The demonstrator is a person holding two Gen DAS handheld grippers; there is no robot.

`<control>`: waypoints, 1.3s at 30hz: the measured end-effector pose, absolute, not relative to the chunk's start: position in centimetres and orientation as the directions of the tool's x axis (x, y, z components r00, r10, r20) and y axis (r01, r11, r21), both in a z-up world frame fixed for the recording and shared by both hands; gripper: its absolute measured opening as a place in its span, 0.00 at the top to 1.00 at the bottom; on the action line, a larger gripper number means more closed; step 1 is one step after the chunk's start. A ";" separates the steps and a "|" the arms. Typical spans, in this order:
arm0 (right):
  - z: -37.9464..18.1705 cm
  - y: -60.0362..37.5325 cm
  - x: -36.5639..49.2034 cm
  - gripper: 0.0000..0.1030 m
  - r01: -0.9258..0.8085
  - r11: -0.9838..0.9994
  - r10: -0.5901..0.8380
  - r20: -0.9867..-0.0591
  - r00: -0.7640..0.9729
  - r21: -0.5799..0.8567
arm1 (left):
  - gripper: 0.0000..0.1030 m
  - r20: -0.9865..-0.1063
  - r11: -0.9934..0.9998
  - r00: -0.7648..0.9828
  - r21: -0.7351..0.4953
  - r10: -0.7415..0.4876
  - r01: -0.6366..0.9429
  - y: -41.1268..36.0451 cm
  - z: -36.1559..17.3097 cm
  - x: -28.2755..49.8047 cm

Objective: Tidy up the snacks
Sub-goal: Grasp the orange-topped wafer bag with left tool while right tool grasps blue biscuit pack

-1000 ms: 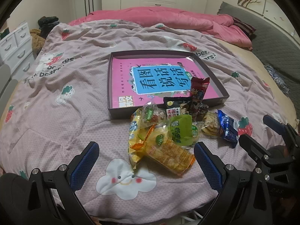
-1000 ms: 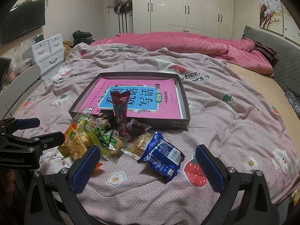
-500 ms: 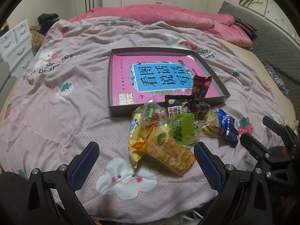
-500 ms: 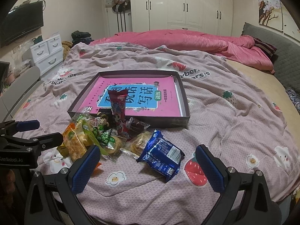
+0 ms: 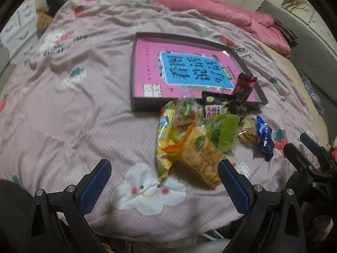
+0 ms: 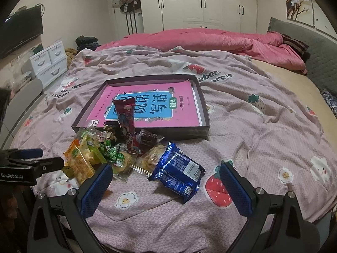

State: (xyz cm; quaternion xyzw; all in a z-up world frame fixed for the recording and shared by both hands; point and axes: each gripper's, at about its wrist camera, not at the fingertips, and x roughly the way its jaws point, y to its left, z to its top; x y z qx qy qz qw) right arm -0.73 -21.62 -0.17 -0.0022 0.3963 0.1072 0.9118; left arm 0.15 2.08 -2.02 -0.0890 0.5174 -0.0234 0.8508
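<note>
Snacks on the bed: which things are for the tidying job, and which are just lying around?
For the job:
- snack pile
- blue packet
- red packet
- box with the pink book inside
- left tool and right tool, both open

Just lying around:
- pink quilt
- white drawers
- TV
- wardrobe
</note>
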 end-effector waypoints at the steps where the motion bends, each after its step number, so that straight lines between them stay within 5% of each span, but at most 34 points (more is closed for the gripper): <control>1: -0.2 -21.7 -0.7 0.01 -0.193 0.978 0.192 -0.725 0.661 0.083 | 0.02 -0.878 0.981 0.456 -0.189 -0.145 -0.053 2.1 -2.2 0.2; 10: -1.2 -22.5 0.2 0.01 -0.160 0.983 0.168 -0.756 0.633 0.085 | 0.02 -0.883 0.943 0.376 -0.327 -0.281 -0.065 -0.7 -3.4 0.1; 32: -6.1 -24.0 4.4 0.01 -0.078 0.978 0.208 -0.862 0.462 0.194 | 0.05 -0.943 0.945 0.305 -0.216 -0.136 -0.245 -2.5 -6.8 4.0; 39: -7.2 -23.4 5.1 0.20 -0.099 0.972 0.235 -0.874 0.425 0.213 | 0.26 -0.944 0.933 0.299 -0.225 -0.137 -0.282 -2.0 -7.5 3.9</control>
